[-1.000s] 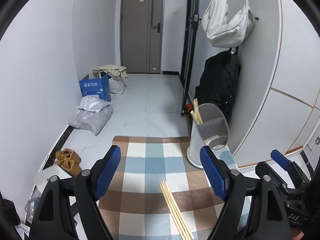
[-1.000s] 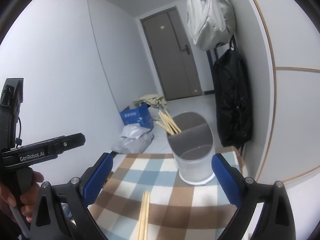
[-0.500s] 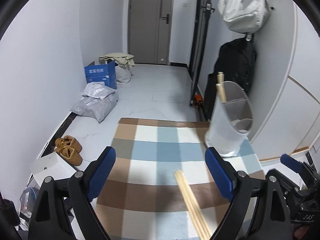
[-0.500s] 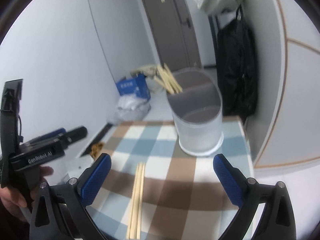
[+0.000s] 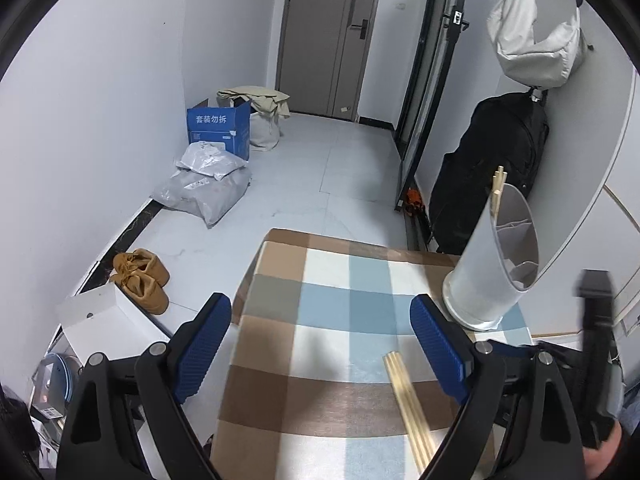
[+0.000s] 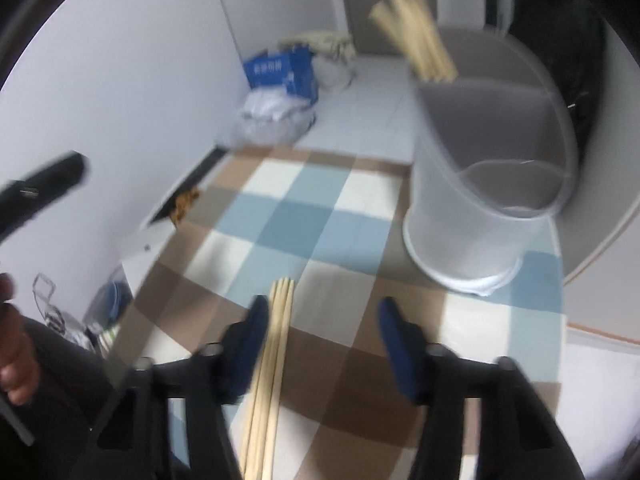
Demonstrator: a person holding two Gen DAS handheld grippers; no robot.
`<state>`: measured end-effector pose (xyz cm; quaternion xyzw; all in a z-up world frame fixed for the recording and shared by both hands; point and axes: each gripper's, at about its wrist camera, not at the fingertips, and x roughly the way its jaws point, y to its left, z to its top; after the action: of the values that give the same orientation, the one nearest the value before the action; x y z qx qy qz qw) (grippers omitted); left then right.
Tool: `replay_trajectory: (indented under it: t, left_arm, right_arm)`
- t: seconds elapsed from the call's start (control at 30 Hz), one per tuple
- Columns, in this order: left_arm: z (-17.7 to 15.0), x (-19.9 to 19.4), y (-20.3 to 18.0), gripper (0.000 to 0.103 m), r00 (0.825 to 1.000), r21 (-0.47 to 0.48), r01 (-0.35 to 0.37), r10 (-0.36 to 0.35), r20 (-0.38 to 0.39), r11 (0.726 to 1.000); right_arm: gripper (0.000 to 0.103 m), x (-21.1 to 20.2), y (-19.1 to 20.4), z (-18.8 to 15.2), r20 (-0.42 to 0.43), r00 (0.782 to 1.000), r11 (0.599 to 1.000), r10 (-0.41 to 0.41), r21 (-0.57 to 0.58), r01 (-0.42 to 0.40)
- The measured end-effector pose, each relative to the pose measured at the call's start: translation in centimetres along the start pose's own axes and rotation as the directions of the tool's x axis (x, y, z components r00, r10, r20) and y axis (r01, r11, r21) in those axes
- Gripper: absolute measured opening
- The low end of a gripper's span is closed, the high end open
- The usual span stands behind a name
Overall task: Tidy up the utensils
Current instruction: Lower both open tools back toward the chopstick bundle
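A few wooden chopsticks (image 5: pixel 410 406) lie together on the checked cloth (image 5: pixel 332 308); they also show in the right wrist view (image 6: pixel 272 364). A white divided utensil holder (image 5: pixel 498 264) stands at the cloth's far right with several chopsticks (image 6: pixel 414 38) standing in its back compartment (image 6: pixel 492 152). My left gripper (image 5: pixel 320 350) is open and empty, above the cloth left of the loose chopsticks. My right gripper (image 6: pixel 320 334) is open, low over the cloth, with the loose chopsticks beside its left finger (image 6: pixel 250 340). The right view is blurred.
The table's left edge drops to the floor, where brown shoes (image 5: pixel 140 278), a white box (image 5: pixel 104 324), grey bags (image 5: pixel 204 186) and a blue carton (image 5: pixel 218 126) lie. A black bag (image 5: pixel 488 168) hangs against the wall right behind the holder.
My right gripper has dropped and moved forward toward the loose chopsticks, and its jaws have narrowed. My left gripper has shifted left and tilted down. The chopsticks and holder have not moved.
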<state>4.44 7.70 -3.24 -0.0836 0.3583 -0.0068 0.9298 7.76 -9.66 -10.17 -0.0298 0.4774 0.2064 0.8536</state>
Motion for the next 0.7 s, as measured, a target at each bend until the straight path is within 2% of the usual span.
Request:
replay_trajectory:
  t: [0.13,0.23,0.33,0.5,0.7]
  left_arm:
    - [-0.1,0.1,0.7,0.088,1.0,-0.002,-0.015,0.015,-0.001,1.0]
    - [0.0,0.4,1.5,0.088,1.0,-0.033,-0.001,0.001,-0.028,0.999]
    - [-0.1,0.7,2.3,0.088,0.997,-0.077,0.032,-0.037,-0.074,0.996]
    - [0.0,0.9,3.4,0.088,0.995,-0.138,0.012,-0.026,-0.098,0.99]
    - [-0.3,1.2,4.7,0.088,0.991,-0.191,0.002,-0.027,-0.128,0.982]
  right_arm:
    - [0.043,3.2,1.1,0.5,-0.107,0.994,0.998,-0.024,-0.06,0.018]
    - [0.034,4.4,2.3,0.9,-0.144,0.988,0.991,-0.049,-0.13,0.03]
    - [0.033,5.2,3.2,1.3,-0.165,0.982,0.981,-0.09,-0.184,0.059]
    - [0.029,6.2,3.8,1.6,-0.21,0.973,0.978,-0.092,-0.201,0.049]
    - [0.023,6.8,3.5,1.3,-0.232,0.969,0.984,-0.086,-0.169,0.047]
